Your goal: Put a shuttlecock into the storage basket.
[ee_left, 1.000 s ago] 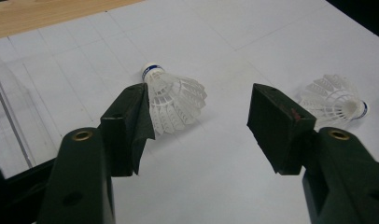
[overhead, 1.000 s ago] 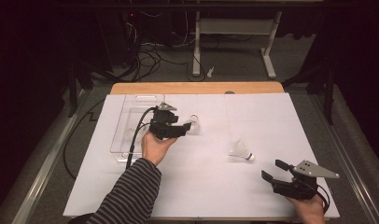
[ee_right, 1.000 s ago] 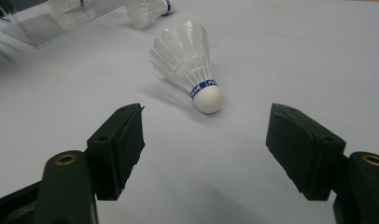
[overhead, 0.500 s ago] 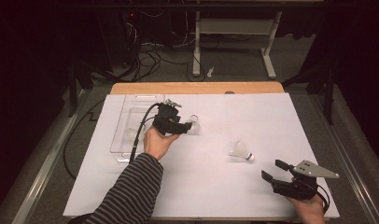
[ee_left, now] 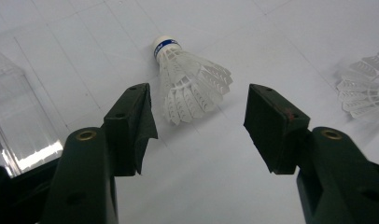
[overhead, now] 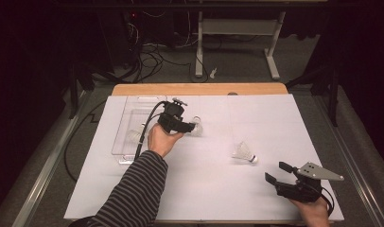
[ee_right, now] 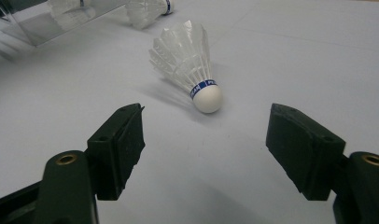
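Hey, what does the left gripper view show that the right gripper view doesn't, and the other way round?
Left gripper view: the left tool, jaws open, facing the feather end of the first shuttlecock, whose cork tip points away. Right gripper view: the right tool, jaws open, facing the cork tip of the second shuttlecock, plus a third shuttlecock inside the clear box. Shared: the white sheet, the clear box, and both loose shuttlecocks, each close in one view and farther off in the other.
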The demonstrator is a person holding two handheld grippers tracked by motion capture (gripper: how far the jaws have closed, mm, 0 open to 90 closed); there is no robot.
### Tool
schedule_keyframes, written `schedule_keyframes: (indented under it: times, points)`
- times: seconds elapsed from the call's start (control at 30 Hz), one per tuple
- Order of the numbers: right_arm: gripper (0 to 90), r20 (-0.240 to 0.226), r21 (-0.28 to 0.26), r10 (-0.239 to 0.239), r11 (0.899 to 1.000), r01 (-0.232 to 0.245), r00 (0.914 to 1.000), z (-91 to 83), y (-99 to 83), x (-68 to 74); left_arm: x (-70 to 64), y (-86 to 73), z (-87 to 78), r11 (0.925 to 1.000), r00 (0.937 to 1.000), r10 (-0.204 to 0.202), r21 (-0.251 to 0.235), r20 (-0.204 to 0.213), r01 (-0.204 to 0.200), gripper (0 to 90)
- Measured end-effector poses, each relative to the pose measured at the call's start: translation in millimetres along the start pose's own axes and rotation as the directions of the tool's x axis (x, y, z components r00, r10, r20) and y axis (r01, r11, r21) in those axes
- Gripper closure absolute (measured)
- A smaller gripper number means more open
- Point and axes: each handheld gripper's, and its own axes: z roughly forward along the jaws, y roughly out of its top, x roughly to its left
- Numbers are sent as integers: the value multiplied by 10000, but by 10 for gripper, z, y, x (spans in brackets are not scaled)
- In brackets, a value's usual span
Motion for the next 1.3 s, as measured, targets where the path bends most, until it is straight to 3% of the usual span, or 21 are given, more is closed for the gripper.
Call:
schedule_keyframes:
  times: [0.5, 0.83, 1.3]
  points:
    - [285, -18, -5, -14, 10000, 14, 10000, 2, 1, 3, 43, 106, 88, 9973, 9996, -34, 732, -273, 53, 452]
    - [285, -37, 21, -35, 10000, 35, 10000, 8, 2, 7, 115, 123, 203, 9908, 9988, -344, 1300, -338, 385, 479]
    - [285, -50, 7, -24, 10000, 24, 10000, 6, 1, 4, 113, 169, 356, 9829, 9975, -410, 1772, -569, 505, 573]
